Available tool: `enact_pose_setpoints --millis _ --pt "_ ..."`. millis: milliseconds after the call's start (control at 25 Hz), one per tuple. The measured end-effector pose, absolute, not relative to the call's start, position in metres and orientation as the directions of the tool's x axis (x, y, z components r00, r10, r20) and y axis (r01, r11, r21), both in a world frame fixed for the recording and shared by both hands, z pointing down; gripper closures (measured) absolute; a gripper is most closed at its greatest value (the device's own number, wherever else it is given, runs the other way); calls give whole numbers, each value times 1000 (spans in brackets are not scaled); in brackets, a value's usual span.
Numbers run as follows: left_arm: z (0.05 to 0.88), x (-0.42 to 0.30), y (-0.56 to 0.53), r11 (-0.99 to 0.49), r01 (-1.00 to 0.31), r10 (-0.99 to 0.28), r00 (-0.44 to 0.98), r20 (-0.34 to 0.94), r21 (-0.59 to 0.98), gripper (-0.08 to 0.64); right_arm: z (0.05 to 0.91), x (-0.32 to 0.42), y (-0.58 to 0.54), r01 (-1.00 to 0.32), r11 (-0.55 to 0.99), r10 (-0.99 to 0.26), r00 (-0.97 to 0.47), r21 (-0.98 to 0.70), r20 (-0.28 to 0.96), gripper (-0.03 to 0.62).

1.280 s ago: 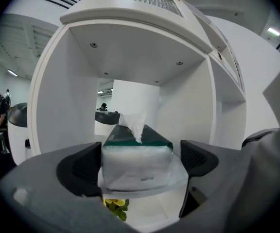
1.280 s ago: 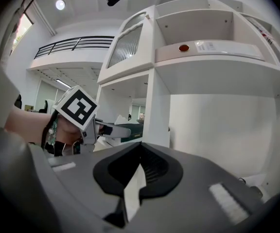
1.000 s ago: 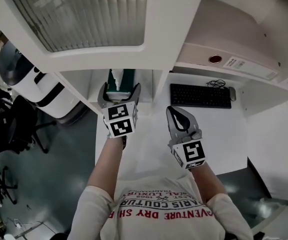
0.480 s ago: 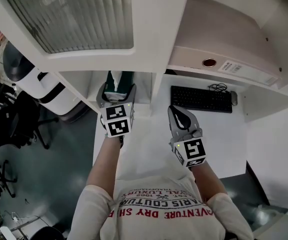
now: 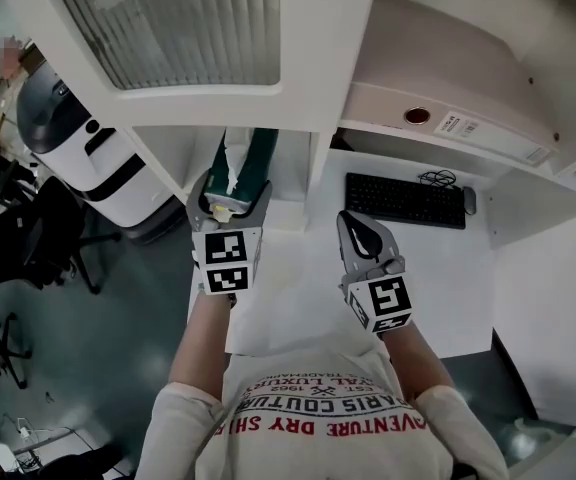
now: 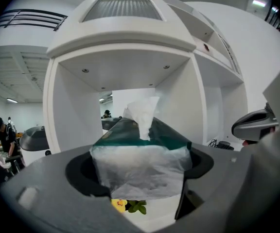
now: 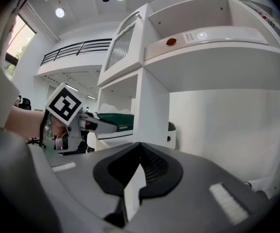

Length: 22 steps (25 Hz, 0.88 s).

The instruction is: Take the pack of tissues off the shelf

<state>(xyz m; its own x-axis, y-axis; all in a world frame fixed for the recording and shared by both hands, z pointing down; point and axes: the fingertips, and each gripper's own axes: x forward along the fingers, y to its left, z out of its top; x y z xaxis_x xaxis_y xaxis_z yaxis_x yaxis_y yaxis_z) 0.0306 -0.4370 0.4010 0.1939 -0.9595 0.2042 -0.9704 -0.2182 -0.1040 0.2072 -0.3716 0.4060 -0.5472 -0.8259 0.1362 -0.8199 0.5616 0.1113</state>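
Head view: the left tool [image 5: 233, 191] reaches to 12 o'clock into the low open compartment of the white shelf [image 5: 290, 180]. Its jaws stand wide, one on each flank of a soft dark-green film pack of tissues [image 5: 253, 153] with a white sheet standing out of its top. The pack's near end sits in the tool and its far end lies inside the compartment mouth. The right tool [image 5: 352, 221] hangs over the white bench [image 5: 298, 298] at 3 o'clock of the left one, pinched together and carrying nothing; a black keyboard [image 5: 405, 199] lies beyond, at 2 o'clock. Left gripper view: the pack of tissues [image 6: 140, 154] fills the gap of the left tool [image 6: 137, 178] side to side, so I read a hold on the crinkled clear end of the wrapper. The shelf walls [image 6: 72, 115] rise at 9 and 3 o'clock; whether the underside is off the shelf board cannot be told. Right gripper view: the right tool [image 7: 139, 171] has its jaws meeting on nothing; the left tool [image 7: 89, 125] and the green pack [image 7: 113, 116] show at 10 o'clock beside the shelf upright [image 7: 152, 110]. Step in hand, as I judge it: drawing the pack out. Pull straight back toward 6 o'clock, level and centred between the walls. The film looks slippery and soft, so press evenly without crushing it, and leave the right tool parked aside.
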Motion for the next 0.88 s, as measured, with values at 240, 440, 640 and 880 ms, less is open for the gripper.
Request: enact_pose_setpoints --millis 240,440,640,880 --pt "392 23 -394 -256 -964 -957 242 158 -76 133 406 200 -355 -806 579 -814 -564 123 136 591" --pt "395 21 -358 -303 -952 -947 296 122 -39 133 403 201 -342 -810 572 -820 -561 134 113 591" --pt "400 32 -329 -373 -928 -922 366 129 -29 133 399 204 -330 -803 584 -812 -576 121 92 591" --pt "405 54 -298 -478 -878 -871 471 138 -16 132 397 200 -311 -769 626 -779 -622 128 74 592"
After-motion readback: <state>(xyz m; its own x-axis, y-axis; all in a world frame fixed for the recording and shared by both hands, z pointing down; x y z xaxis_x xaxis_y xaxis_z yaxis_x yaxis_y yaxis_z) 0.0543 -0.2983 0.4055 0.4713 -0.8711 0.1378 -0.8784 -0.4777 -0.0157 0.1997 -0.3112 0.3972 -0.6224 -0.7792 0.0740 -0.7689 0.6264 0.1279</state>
